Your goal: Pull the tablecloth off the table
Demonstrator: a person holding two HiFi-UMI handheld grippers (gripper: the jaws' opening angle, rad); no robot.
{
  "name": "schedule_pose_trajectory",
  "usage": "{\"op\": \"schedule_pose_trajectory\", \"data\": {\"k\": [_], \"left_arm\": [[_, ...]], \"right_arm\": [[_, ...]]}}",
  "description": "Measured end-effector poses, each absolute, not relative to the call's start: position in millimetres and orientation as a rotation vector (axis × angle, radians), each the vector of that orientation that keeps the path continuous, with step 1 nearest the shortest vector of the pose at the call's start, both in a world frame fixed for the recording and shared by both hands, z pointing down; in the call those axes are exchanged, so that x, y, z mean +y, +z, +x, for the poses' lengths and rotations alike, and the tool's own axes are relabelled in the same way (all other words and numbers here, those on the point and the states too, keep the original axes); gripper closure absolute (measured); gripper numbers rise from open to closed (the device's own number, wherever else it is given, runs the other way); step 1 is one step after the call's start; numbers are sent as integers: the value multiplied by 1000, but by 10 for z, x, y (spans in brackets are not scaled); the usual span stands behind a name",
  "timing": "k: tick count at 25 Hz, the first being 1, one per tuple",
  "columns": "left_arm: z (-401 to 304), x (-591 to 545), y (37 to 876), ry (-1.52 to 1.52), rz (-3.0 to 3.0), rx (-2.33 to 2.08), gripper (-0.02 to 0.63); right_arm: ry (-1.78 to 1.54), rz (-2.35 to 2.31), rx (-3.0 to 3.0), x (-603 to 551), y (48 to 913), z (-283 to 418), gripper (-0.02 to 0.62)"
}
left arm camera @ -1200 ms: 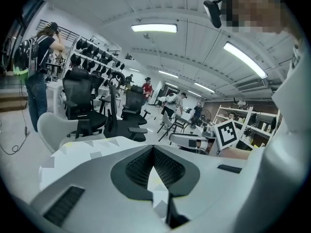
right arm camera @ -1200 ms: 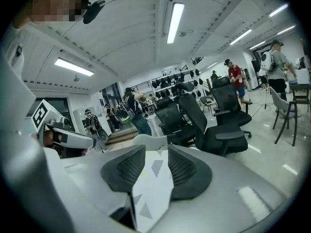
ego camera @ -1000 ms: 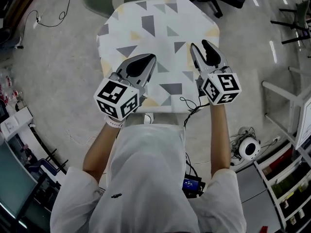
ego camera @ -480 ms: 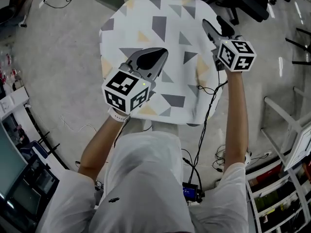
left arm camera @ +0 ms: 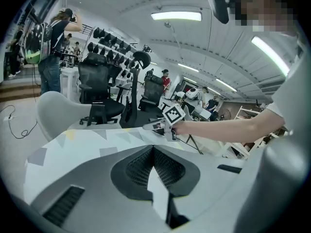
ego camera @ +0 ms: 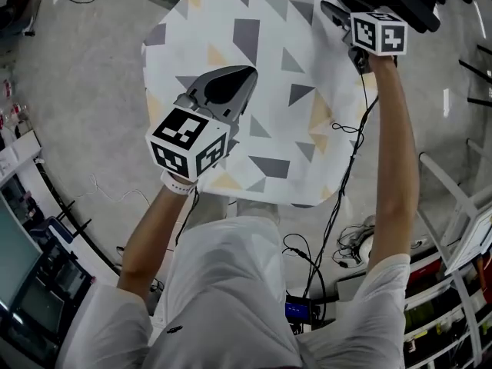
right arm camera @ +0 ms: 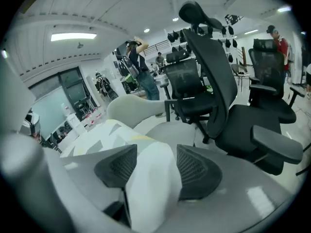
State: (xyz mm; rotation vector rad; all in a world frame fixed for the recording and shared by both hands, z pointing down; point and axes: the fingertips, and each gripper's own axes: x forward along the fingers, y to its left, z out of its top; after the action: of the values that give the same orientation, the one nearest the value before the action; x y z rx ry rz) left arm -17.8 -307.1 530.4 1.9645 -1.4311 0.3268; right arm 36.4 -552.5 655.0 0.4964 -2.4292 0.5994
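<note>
Cloth (ego camera: 254,91) covers the whole surface. My right gripper (right arm camera: 151,166) has just been spreading its jaws; they straddle what looks like the far right corner, ready to pinch. My left gripper (ego camera: 246,73) hovers mid-cloth, jaws pressed together, empty.

The tablecloth (ego camera: 261,98) is matt, smooth cloth; the left tongs (ego camera: 247,71) are matt grey plastic with ribbed black pads (left arm camera: 138,169).

An open lab-like office: rows of black office chairs (right arm camera: 252,123), ceiling strip lights (left arm camera: 176,16), metal shelving (ego camera: 455,302).
</note>
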Motion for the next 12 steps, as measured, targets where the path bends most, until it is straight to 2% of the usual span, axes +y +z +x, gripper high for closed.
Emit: {"op": "schedule_pose_trajectory", "data": {"k": [12], "left_arm": [[-254,-2801,5312,339,1927,-1455,600]], "right_arm": [[839,269,-2304,-5491,6839,274,337]]}}
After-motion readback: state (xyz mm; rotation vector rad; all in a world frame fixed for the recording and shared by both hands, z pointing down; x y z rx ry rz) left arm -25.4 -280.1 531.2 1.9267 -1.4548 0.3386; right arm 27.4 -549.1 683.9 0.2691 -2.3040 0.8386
